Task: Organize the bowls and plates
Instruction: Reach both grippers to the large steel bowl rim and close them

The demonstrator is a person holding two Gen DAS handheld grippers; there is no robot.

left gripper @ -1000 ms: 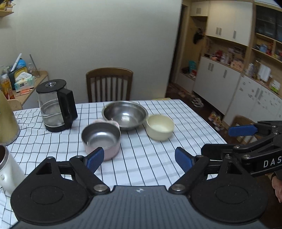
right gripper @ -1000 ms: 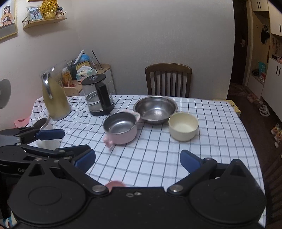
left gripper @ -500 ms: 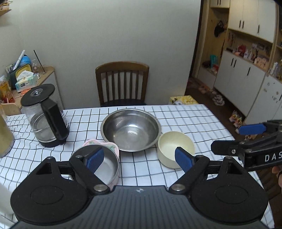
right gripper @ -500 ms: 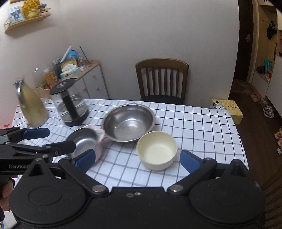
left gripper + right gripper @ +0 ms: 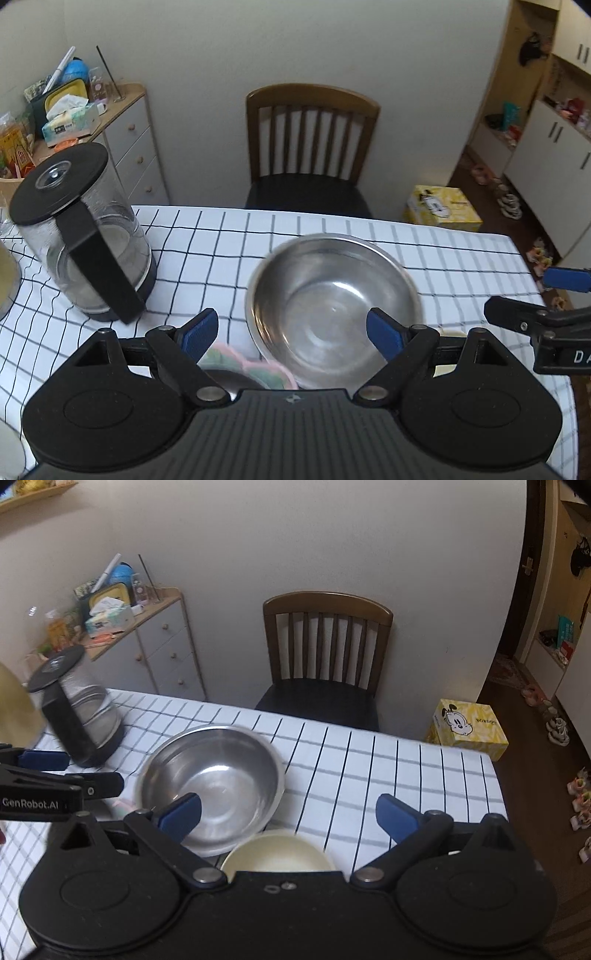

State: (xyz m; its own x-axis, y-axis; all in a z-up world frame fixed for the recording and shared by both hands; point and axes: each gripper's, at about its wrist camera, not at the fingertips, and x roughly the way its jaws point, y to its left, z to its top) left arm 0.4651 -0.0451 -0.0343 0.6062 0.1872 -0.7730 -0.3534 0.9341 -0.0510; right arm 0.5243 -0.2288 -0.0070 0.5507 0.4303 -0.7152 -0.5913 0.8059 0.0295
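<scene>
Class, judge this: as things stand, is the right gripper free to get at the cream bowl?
Probably yes. The right gripper is open and holds nothing, and the cream bowl lies just below its fingers, open side up, with nothing on it. The steel bowl sits close on the left.

Three bowls upright on my checked tablecloth.
I see the large steel bowl (image 5: 332, 310) empty, mid-table; the cream bowl (image 5: 277, 853) sits just beside its near right rim, the pink-rimmed steel bowl (image 5: 247, 365) near left, largely hidden.
</scene>
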